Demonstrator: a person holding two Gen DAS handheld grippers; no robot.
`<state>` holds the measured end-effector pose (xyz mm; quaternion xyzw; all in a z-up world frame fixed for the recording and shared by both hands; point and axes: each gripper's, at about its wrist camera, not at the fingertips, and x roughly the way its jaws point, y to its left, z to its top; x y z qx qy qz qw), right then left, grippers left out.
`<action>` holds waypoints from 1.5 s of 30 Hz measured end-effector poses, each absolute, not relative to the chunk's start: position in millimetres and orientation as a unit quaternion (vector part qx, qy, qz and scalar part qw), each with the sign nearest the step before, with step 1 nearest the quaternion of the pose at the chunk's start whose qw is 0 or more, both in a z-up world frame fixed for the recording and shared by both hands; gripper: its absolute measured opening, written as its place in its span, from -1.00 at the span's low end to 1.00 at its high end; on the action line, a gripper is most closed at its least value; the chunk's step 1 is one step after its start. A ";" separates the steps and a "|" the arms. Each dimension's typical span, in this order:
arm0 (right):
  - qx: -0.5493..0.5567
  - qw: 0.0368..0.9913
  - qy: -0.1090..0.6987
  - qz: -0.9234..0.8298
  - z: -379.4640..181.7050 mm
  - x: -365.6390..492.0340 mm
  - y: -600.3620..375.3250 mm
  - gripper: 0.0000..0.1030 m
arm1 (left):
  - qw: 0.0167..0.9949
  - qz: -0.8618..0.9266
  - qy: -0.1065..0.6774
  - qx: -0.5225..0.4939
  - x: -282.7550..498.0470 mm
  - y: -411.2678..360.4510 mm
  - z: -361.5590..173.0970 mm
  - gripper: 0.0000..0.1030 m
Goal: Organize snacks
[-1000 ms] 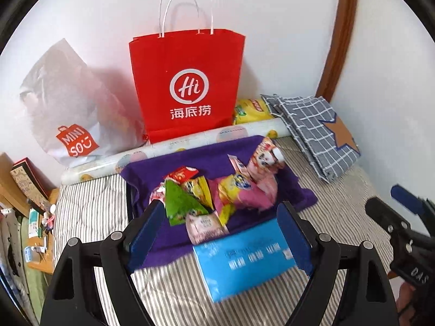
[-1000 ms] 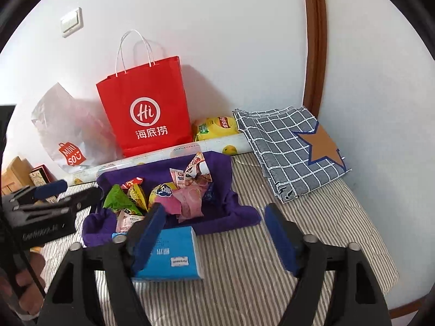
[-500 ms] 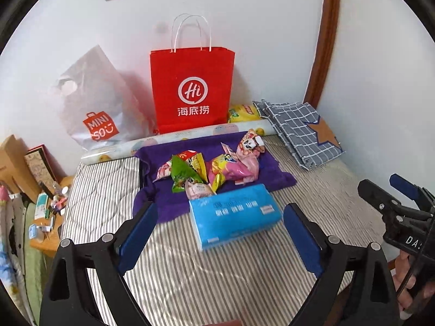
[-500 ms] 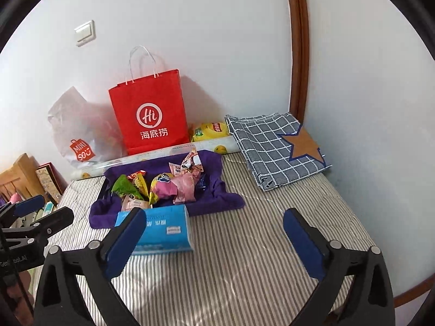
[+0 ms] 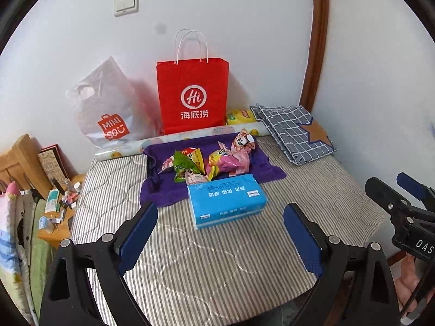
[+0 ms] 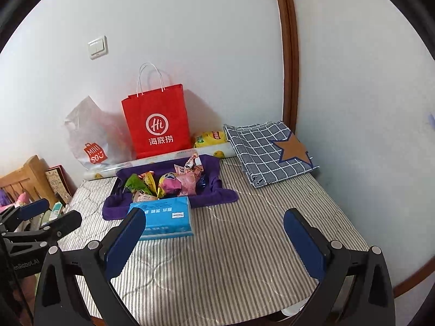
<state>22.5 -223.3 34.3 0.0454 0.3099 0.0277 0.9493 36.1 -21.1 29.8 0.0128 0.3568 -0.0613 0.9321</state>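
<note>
A: Where are the snacks at this moment?

B: The snack packets (image 5: 209, 163) lie in one loose heap on the purple towel (image 5: 261, 167), which is spread on the striped mattress (image 5: 217, 266) of the bed. A green packet (image 5: 183, 167) is on the left of the heap and pink ones (image 5: 233, 160) are on the right. The blue tissue pack (image 5: 227, 199) lies just in front, touching the near edge of the towel.

A: And the two grippers?

B: The left gripper (image 5: 220, 233) and the right gripper (image 6: 214, 237) both hang over the bare mattress, apart from the heap. On each one the fingers have just been opening and now stand wide, with nothing between them.

A: So how much of the task is finished?

B: I judge that the snacks are gathered in one place and no packet lies loose on the mattress. But they are not sorted, and I cannot tell if the heap is the final result. One yellow packet (image 5: 240, 116) is apart from the others, behind the patterned roll (image 5: 190, 137), beside the red paper bag (image 5: 193, 95).

A: What is left, then?

B: Perhaps to bring that packet to the others, or to put all of them into a bag.
</note>
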 end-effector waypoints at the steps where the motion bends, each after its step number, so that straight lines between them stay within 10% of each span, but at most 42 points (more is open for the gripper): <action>1: 0.044 0.950 0.309 0.028 35.3 20.5 -222.6 0.99 | 0.933 -0.058 0.355 0.015 33.1 -22.2 30.9 0.81; 45: 0.033 0.957 0.288 0.033 42.2 -6.9 -215.4 0.99 | 0.939 -0.042 0.342 0.000 10.5 -22.1 44.0 0.81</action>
